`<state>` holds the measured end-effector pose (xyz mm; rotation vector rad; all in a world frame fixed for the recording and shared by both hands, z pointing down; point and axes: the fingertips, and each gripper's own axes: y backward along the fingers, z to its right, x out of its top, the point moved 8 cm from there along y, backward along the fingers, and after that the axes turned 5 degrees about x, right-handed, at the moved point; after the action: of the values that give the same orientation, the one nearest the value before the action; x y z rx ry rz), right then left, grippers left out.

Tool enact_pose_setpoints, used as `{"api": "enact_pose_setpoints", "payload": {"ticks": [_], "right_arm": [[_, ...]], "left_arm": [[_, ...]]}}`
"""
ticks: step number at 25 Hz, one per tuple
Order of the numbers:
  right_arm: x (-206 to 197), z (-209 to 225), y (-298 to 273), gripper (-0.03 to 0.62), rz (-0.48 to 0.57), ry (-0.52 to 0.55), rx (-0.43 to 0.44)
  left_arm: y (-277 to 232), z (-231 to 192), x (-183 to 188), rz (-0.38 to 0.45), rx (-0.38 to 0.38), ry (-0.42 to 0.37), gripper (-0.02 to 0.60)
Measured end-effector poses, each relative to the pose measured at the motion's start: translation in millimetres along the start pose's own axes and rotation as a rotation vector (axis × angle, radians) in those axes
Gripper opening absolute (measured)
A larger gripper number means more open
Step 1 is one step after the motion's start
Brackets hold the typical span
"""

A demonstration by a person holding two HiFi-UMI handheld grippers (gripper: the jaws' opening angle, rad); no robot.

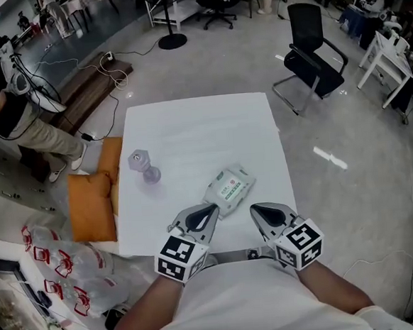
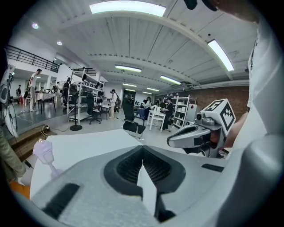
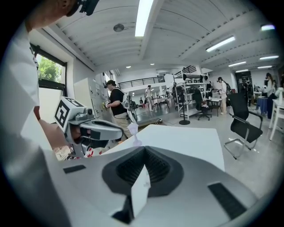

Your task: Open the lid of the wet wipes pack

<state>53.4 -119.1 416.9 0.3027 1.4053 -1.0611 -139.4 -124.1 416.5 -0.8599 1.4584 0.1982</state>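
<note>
A: Green-and-white wet wipes pack, lying flat near front edge of white table, lid seemingly shut.
B: Grippers?
A: Left gripper and right gripper just short of pack, jaws pressed together, pinching nothing.
B: Risks?
A: Likely sliding. Soft, unpinned; could skid toward clear bottle or lift whole when pulled by lid.

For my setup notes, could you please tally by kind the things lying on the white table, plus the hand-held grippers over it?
wet wipes pack: 1
clear purple bottle: 1
hand-held gripper: 2, the left hand-held gripper and the right hand-held gripper
Total: 4
</note>
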Motion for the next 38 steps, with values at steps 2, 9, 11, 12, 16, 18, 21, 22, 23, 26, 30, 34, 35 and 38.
{"api": "enact_pose_setpoints", "payload": {"ticks": [2, 9, 11, 12, 16, 18, 21, 22, 23, 26, 30, 34, 35, 38], "right_arm": [[0, 7, 0, 0.006, 0.0, 0.001, 0.007], [1, 21, -2, 0.006, 0.011, -0.003, 0.042], [0, 23, -2, 0.006, 0.016, -0.006, 0.05], [-1, 24, -2, 0.006, 0.017, -0.008, 0.053], [-1, 27, -3, 0.006, 0.018, -0.009, 0.063], [0, 28, -3, 0.006, 0.019, -0.011, 0.064], [-2, 30, -1, 0.006, 0.018, -0.014, 0.063], [-3, 31, -1, 0.006, 0.018, -0.016, 0.063], [-3, 31, 0, 0.006, 0.018, -0.017, 0.063], [-3, 30, 2, 0.006, 0.019, -0.018, 0.06], [-6, 31, 8, 0.006, 0.016, -0.022, 0.052], [-10, 29, 8, 0.006, 0.02, -0.027, 0.051], [-11, 28, 8, 0.006, 0.019, -0.028, 0.05], [-13, 28, 10, 0.006, 0.015, -0.035, 0.045]], "left_arm": [[-5, 2, 2, 0.002, 0.005, 0.0, 0.002], [-15, -3, 3, -0.013, 0.061, -0.007, 0.002], [-17, -2, 4, -0.02, 0.071, -0.033, 0.002], [-19, -2, 4, -0.024, 0.075, -0.047, 0.002], [-22, -1, 3, -0.049, 0.082, -0.067, 0.003], [-24, -1, 3, -0.059, 0.082, -0.074, 0.01], [-26, 0, 3, -0.064, 0.083, -0.08, 0.025], [-26, 0, 3, -0.063, 0.085, -0.083, 0.025], [-26, 1, 3, -0.063, 0.086, -0.087, 0.028], [-26, 2, 5, -0.059, 0.085, -0.108, 0.046], [-27, 6, 4, -0.054, 0.081, -0.132, 0.057], [-30, 6, -2, -0.071, 0.1, -0.176, 0.077], [-32, 6, -4, -0.076, 0.106, -0.185, 0.077], [-34, 4, -6, -0.088, 0.114, -0.204, 0.077]]}}
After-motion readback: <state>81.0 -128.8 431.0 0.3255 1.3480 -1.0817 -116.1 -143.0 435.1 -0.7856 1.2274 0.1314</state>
